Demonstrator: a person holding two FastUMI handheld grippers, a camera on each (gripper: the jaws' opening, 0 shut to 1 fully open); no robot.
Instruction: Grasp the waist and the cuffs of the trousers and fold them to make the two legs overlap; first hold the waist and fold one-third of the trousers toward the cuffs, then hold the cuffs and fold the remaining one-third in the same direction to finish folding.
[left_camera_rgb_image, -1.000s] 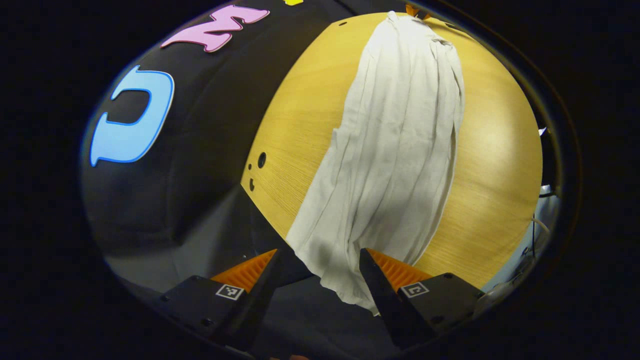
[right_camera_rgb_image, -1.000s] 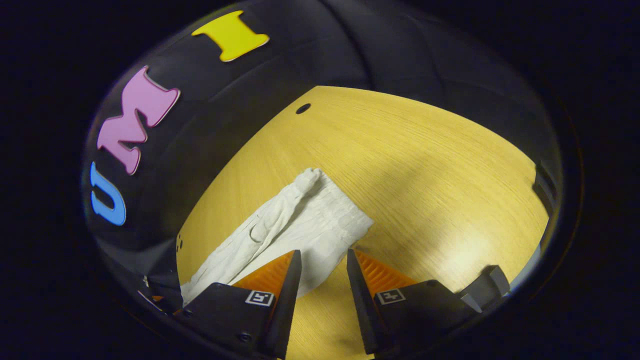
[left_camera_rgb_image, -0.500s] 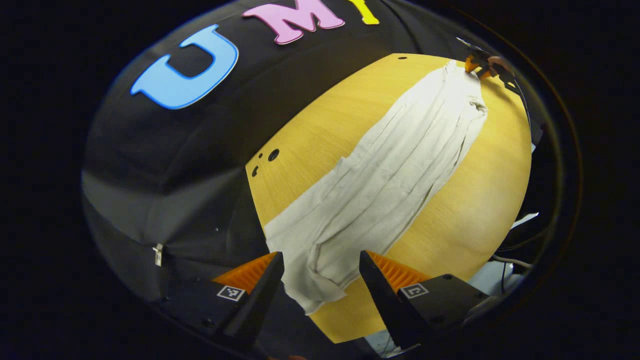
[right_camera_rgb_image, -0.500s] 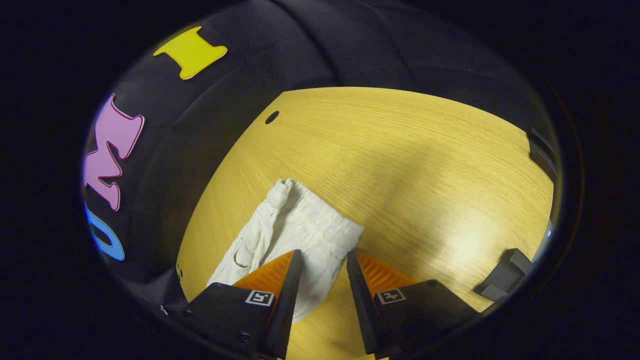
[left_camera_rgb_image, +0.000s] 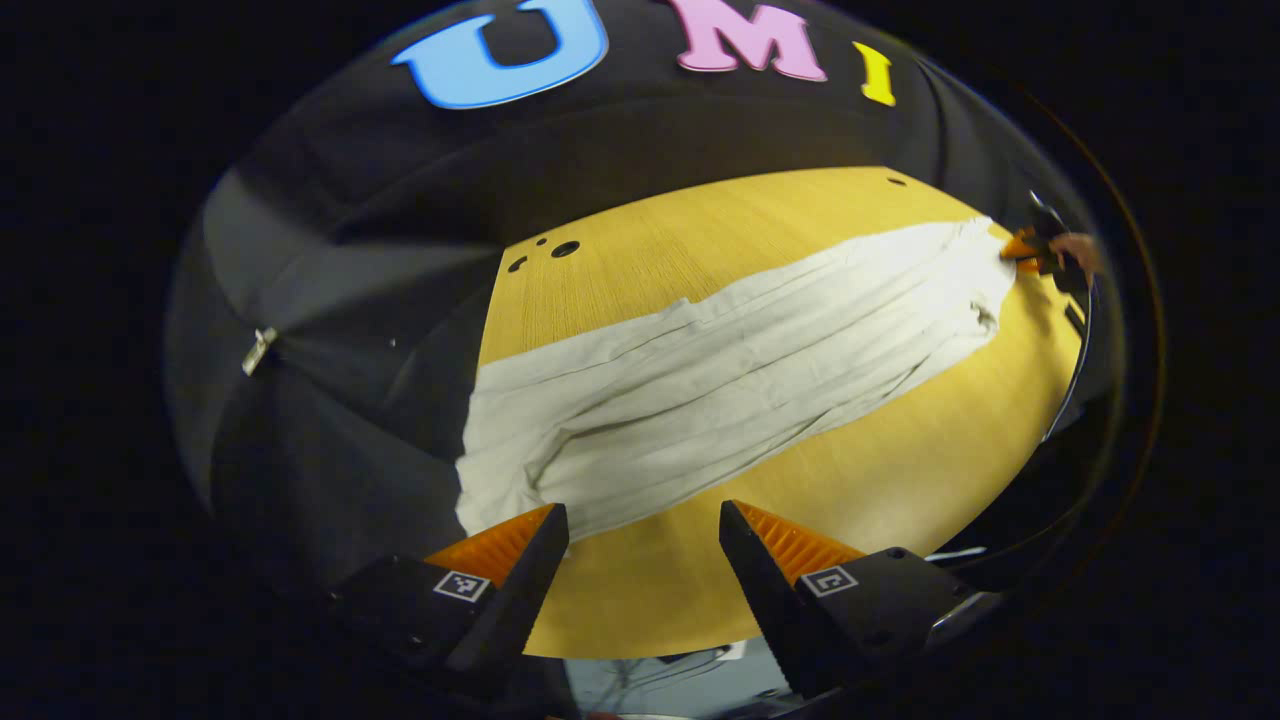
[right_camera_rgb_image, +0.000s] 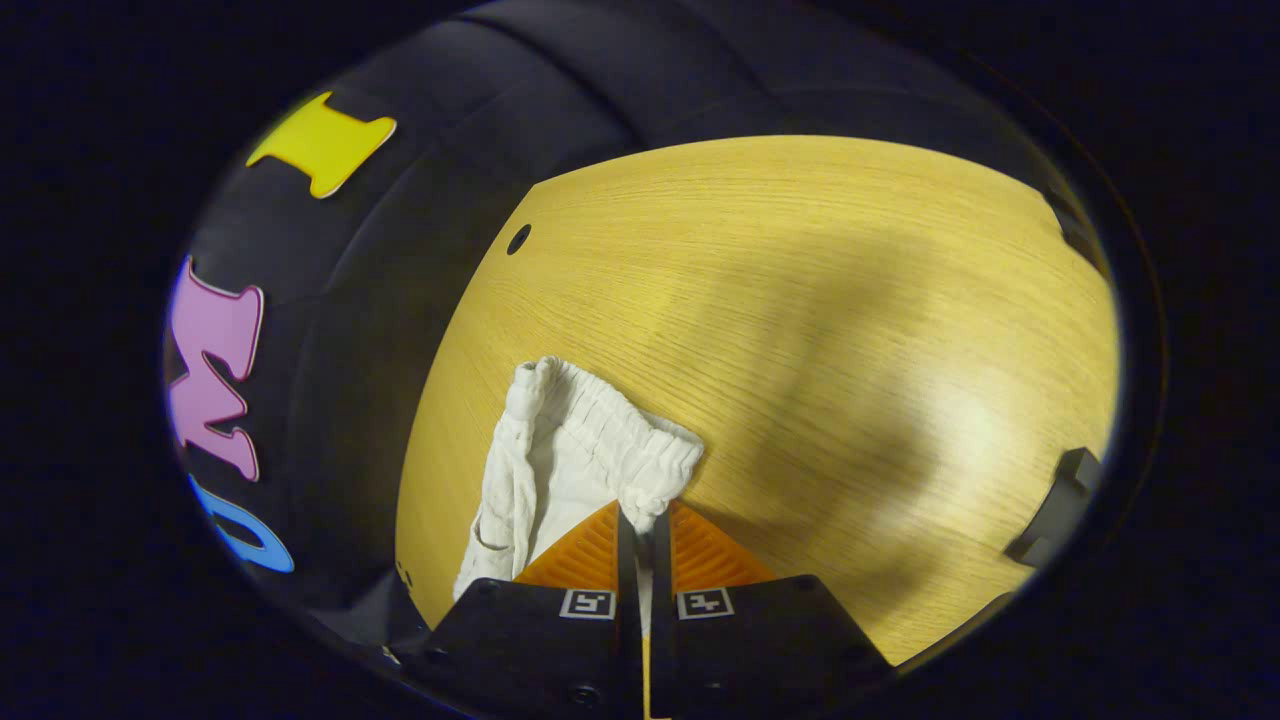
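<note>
White trousers (left_camera_rgb_image: 720, 370) lie stretched across the round wooden table (left_camera_rgb_image: 900, 480), cuffs near my left gripper (left_camera_rgb_image: 640, 530), waist far off at the right. My left gripper is open just short of the cuff end, with bare table between its fingers. In the right gripper view, the elastic waist (right_camera_rgb_image: 590, 450) is bunched, and my right gripper (right_camera_rgb_image: 642, 525) is shut on its near corner. That right gripper (left_camera_rgb_image: 1030, 250) also shows far off in the left gripper view, at the waist, with a hand behind it.
The table (right_camera_rgb_image: 800, 330) has small holes near its rim (left_camera_rgb_image: 565, 248). A dark block (right_camera_rgb_image: 1060, 505) sits at the table's edge on the right in the right gripper view. Black cloth wall rises behind the table.
My right gripper has closed on the waist corner, which now bunches up. My left gripper has swung around, so the trousers now lie crosswise ahead instead of between its fingers.
</note>
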